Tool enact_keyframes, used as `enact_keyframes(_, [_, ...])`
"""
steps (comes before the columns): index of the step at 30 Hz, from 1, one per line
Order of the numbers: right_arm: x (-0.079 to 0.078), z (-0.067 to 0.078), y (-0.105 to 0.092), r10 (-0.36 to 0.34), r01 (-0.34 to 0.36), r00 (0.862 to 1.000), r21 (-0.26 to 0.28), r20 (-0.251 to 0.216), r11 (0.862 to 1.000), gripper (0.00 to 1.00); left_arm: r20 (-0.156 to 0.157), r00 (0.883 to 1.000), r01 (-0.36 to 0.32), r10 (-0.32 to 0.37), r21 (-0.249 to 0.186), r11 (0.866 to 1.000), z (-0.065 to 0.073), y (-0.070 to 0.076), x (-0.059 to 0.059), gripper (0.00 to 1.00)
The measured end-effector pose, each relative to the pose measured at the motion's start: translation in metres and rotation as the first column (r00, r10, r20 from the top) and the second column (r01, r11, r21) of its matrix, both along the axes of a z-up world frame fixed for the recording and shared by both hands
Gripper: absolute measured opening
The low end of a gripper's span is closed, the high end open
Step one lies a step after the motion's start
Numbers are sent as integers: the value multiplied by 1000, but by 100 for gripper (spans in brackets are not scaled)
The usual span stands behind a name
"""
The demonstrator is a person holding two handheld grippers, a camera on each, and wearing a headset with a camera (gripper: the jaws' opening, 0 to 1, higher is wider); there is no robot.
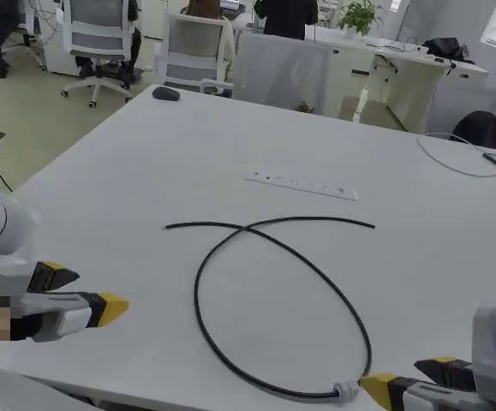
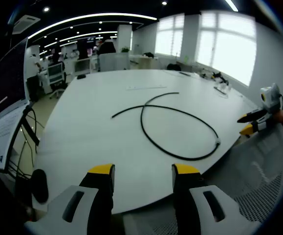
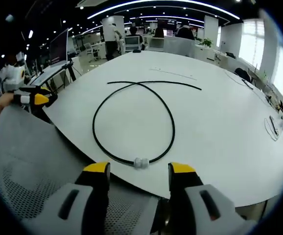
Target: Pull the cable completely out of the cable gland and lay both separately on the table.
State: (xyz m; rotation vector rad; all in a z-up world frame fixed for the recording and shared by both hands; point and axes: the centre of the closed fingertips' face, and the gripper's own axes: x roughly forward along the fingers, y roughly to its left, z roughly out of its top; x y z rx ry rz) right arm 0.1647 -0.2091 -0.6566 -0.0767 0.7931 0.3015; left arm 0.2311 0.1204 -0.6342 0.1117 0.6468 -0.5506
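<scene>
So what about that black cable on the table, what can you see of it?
The cable is thin, black and looks rubbery. It lies flat on the white table in one wide loop, crossing itself at the far side, with its two ends pointing apart. At the near edge of the table it passes through a small pale grey fitting. The right gripper is open close beside that fitting, seemingly not touching it.

The left gripper (image 1: 92, 291) is held low at the left, its jaws (yellow-tipped) spread apart. The right gripper (image 1: 404, 377) is held low at the right, its jaws likewise parted.
</scene>
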Motion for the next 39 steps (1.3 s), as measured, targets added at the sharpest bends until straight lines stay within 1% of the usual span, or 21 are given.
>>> enact_keyframes(8, [-1,-2,1,9,-9,1000,-1,-11,1000,49,4,1000,4,-4,3,1000,0,0,0,44])
enact_keyframes(21, [0,-2,1,9,-9,1000,1,-11,1000,48,7,1000,6,-6,2,1000,1,-1,1,44])
enact_keyframes(26, [0,-2,0,1,-1,1000,3,-8,1000,48,14,1000,10,-10,2,1000,2,-2,1,43])
enact_keyframes(32, [0,-1,-1,-6,6,1000,4,-5,1000,48,13,1000,16,-16,-1,1000,2,-3,0,43])
enact_keyframes(39, [-1,-2,-3,-13,13,1000,-2,-13,1000,48,8,1000,18,-18,1,1000,1,-3,-1,44])
